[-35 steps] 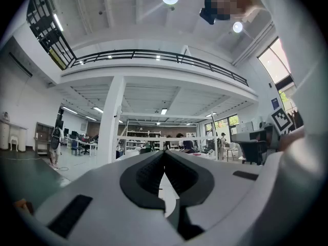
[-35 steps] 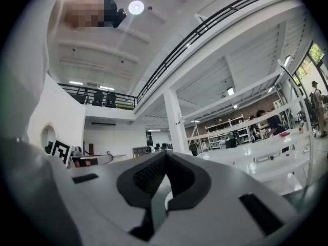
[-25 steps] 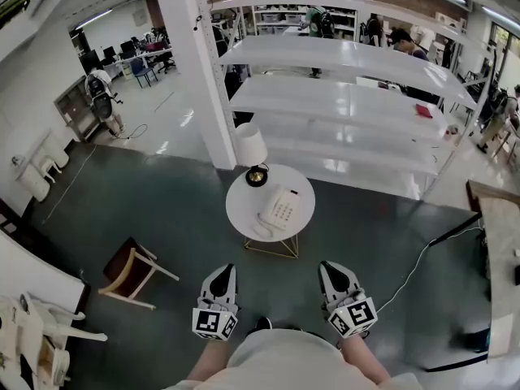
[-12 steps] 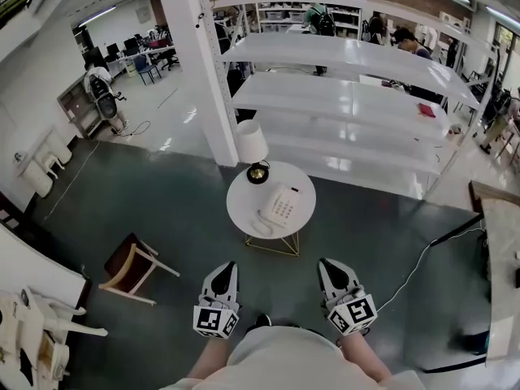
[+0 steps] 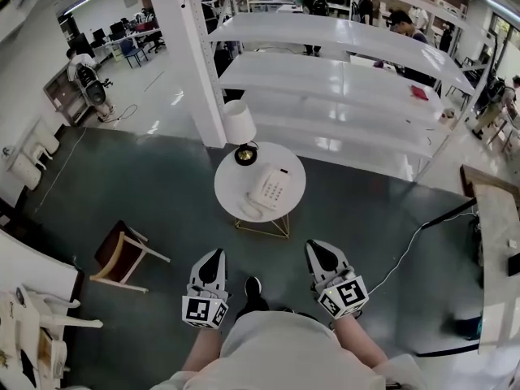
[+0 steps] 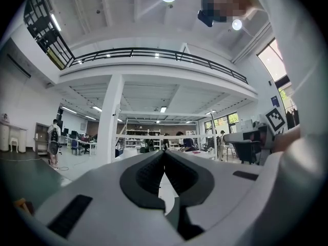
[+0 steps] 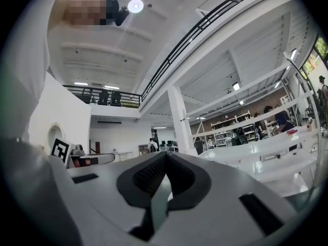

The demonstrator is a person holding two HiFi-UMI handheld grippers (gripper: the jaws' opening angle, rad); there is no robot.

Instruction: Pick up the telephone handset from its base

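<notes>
1. The handset (image 5: 249, 210) lies in its cradle along the 7 o'clock edge of the base (image 5: 273, 187). Nothing touches it.
2. The base sits near the middle of a round white table (image 5: 231, 177). A lamp (image 5: 239, 123) stands on the table at 11 o'clock from the base.
3. The left tongs (image 5: 214, 255) are closed tip to tip. In the left gripper view the left tongs (image 6: 164, 153) have their dark pads meeting with nothing between them.
4. The right tongs (image 5: 314, 244) are closed too. In the right gripper view the right tongs (image 7: 165, 156) have their pads together and hold nothing.
5. Both tongs are well short of the table, at 6 o'clock from it, side by side and apart from each other.
6. Each tongs points level toward 12 o'clock, the marker cube at its rear. A bare forearm runs back from each to the person's body at the bottom of the head view.
7. A dark shoe (image 5: 253, 287) shows on the floor (image 5: 162, 185) between the two tongs.
8. A wooden chair (image 5: 122, 255) stands at 9 o'clock from the left tongs.
9. A white cable (image 5: 413, 249) trails across the floor at 2 o'clock from the right tongs.
10. Beyond the table, at 12 to 1 o'clock, run long white shelves (image 5: 341, 80). A white pillar (image 5: 192, 55) rises at 11 o'clock.
</notes>
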